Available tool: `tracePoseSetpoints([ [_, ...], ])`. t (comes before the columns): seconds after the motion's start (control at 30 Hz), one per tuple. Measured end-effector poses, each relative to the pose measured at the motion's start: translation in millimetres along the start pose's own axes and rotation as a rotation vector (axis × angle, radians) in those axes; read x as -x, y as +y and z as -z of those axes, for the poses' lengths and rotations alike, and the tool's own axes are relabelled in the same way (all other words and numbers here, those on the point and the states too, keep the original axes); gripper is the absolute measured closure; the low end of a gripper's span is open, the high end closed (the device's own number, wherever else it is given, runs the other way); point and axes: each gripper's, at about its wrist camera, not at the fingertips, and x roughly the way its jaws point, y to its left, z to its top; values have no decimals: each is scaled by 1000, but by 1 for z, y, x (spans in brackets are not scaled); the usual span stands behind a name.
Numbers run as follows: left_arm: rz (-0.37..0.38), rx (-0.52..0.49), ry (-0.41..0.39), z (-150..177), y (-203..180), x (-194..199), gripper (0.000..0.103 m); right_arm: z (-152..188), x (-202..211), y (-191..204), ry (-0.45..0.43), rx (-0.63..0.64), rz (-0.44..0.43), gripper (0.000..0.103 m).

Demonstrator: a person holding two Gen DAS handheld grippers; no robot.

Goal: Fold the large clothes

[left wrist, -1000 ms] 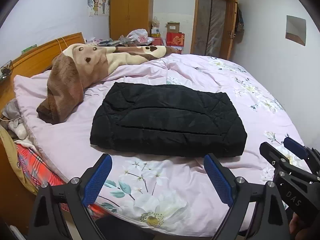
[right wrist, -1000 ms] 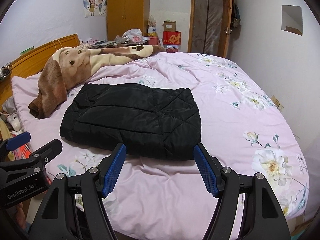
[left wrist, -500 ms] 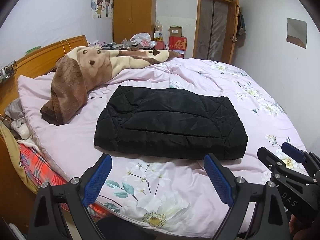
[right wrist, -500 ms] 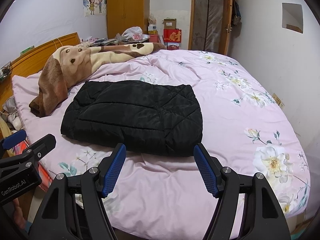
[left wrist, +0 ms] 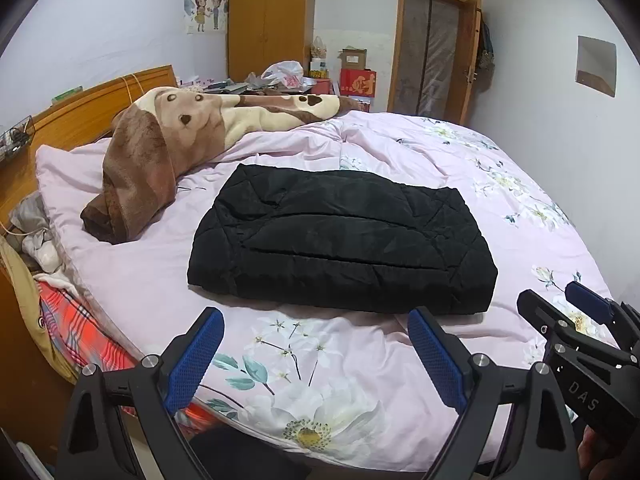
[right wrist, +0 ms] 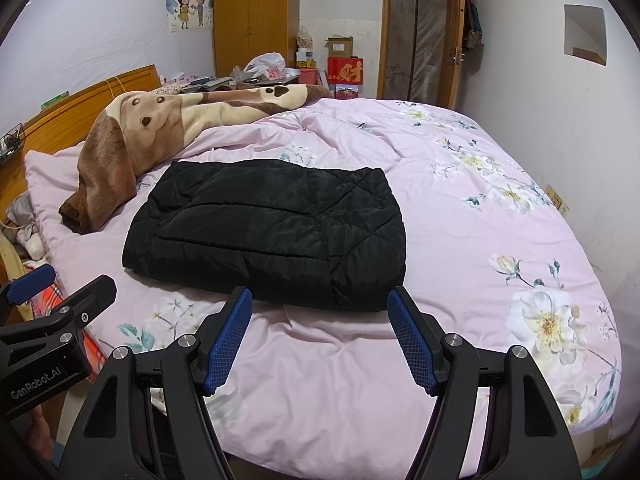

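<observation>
A black quilted jacket [left wrist: 340, 236] lies folded into a flat rectangle on the pink floral bedspread [left wrist: 360, 360]; it also shows in the right wrist view [right wrist: 272, 232]. My left gripper [left wrist: 316, 356] is open and empty, held above the bed's near edge, short of the jacket. My right gripper [right wrist: 320, 336] is open and empty, just short of the jacket's near edge. The right gripper shows at the right of the left wrist view [left wrist: 568, 312]. The left gripper shows at the left of the right wrist view [right wrist: 60, 292].
A brown and cream plush blanket [left wrist: 168, 144] lies bunched at the far left by the wooden headboard [left wrist: 80, 108]. Clothes and a plaid cloth [left wrist: 76, 320] hang off the left bed edge. A wardrobe [left wrist: 270, 16], boxes and a door [left wrist: 436, 52] stand at the back.
Both grippers have drawn back and risen a little from the bed, so the jacket sits farther off. The jacket has not moved. Both stay open.
</observation>
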Motion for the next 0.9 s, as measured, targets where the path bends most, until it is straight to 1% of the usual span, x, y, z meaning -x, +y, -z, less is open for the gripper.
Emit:
tracePoseSetpoints([
  [0.17, -10, 6, -1, 0, 3, 0, 9, 0, 0, 0, 0, 0, 0, 33],
  [0.9, -14, 4, -3, -1, 4, 0, 9, 0, 1, 7, 1, 3, -5, 33],
])
